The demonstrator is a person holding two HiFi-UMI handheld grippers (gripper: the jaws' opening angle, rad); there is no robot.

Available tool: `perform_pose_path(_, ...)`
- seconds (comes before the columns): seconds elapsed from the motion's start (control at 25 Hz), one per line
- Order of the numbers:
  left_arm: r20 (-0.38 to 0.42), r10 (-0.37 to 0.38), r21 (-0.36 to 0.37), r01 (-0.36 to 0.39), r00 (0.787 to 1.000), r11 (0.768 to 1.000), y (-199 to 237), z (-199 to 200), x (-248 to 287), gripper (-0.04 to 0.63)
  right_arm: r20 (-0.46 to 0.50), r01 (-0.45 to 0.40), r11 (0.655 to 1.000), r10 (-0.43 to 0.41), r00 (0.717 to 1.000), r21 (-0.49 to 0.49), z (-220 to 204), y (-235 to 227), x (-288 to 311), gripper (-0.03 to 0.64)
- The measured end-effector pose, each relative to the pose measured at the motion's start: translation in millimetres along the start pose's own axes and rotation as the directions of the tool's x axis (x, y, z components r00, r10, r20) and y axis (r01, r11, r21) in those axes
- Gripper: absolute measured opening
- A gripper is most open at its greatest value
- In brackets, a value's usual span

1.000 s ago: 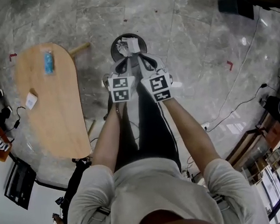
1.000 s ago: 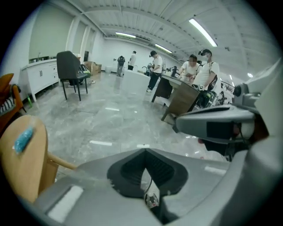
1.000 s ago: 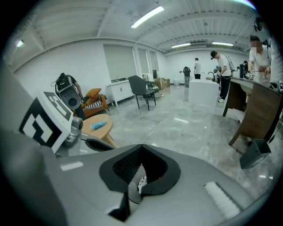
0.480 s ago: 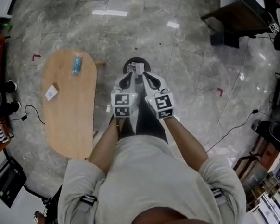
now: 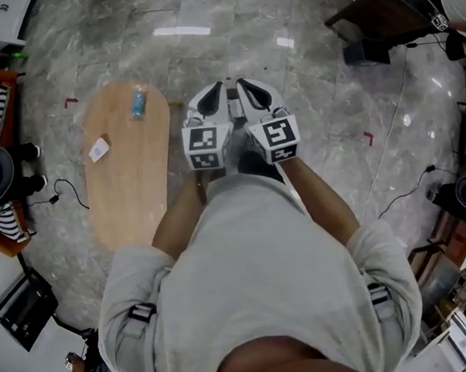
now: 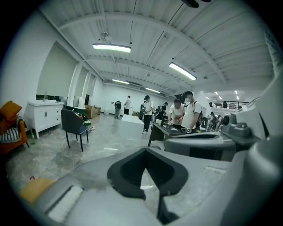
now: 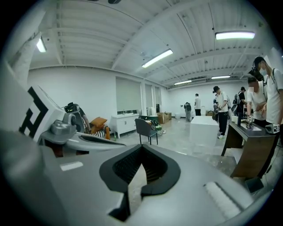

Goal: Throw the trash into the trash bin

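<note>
The person in a grey shirt (image 5: 257, 284) holds the left gripper (image 5: 212, 94) and the right gripper (image 5: 250, 91) side by side, close to the chest and high over the floor. Both point out across the room, not down. Each one has its jaws pressed together with nothing in them, so no trash is being carried right now. I think they are kept tight like this because there is nothing to grab up at this height. The trash and the bin do not show in any view. The grippers and the body cover the floor (image 5: 329, 77) just in front of the feet, so they may be hidden there. To the left stands a long wooden table (image 5: 129, 197). A blue bottle (image 5: 138, 102) lies near its far end, and a white card (image 5: 99, 148) lies by its left edge, apart from the bottle. The floor is grey shiny stone with small red marks (image 5: 368, 138). Farther off are a dark desk (image 5: 376, 13), a dark chair (image 6: 73, 125), a white cupboard (image 6: 43, 115) by the wall, people (image 6: 190, 110) standing, and long lights (image 6: 111, 47) on the white ceiling.
</note>
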State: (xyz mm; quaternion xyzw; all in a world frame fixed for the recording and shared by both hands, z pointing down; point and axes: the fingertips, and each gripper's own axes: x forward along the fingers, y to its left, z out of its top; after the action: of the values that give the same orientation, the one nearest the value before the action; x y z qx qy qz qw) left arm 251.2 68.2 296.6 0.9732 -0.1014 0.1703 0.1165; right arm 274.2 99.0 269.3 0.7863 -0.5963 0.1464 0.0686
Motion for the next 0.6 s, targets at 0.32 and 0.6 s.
perform_pose_path(0.32,0.031,0.011,0.057,-0.013,0.999,0.998,-7,23,4,0.018,0.062,-0.021,0.999,0.023,0.998,-0.035,29,-8,-3,0.008)
perform_pose_path(0.6,0.057,0.145,-0.002,-0.145,0.988,0.989,-2,25,-5,0.018,0.069,-0.144,0.988,0.148,0.987,-0.056,35,-7,3,0.008)
